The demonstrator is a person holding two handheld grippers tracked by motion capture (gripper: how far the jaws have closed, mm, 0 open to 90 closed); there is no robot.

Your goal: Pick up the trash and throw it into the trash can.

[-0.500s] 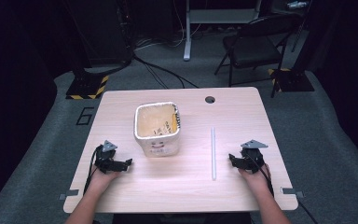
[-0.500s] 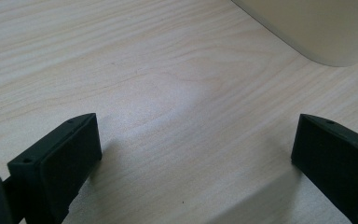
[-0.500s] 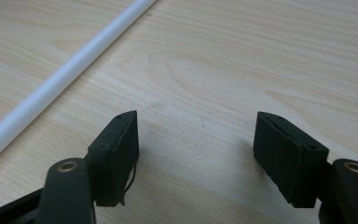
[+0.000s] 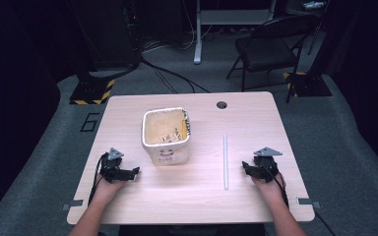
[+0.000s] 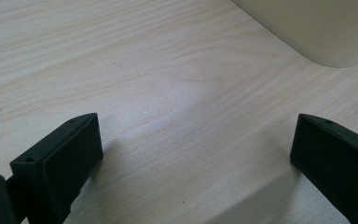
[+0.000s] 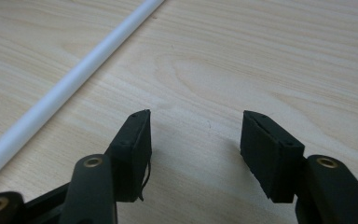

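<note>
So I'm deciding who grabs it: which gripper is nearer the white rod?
Right. The right gripper sits just beside the white rod; the left gripper is across the table, beyond the bin.

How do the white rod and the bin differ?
The white rod lies flat, long and thin; the bin stands upright, wide and open-topped. The rod lies nearer the right gripper, the bin nearer the left gripper. Both rest on the table, ungripped.

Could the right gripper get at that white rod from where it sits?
Probably yes. The right gripper sits open on the table just beside the rod, with bare wood between them. The bin stands well off to the other side.
</note>
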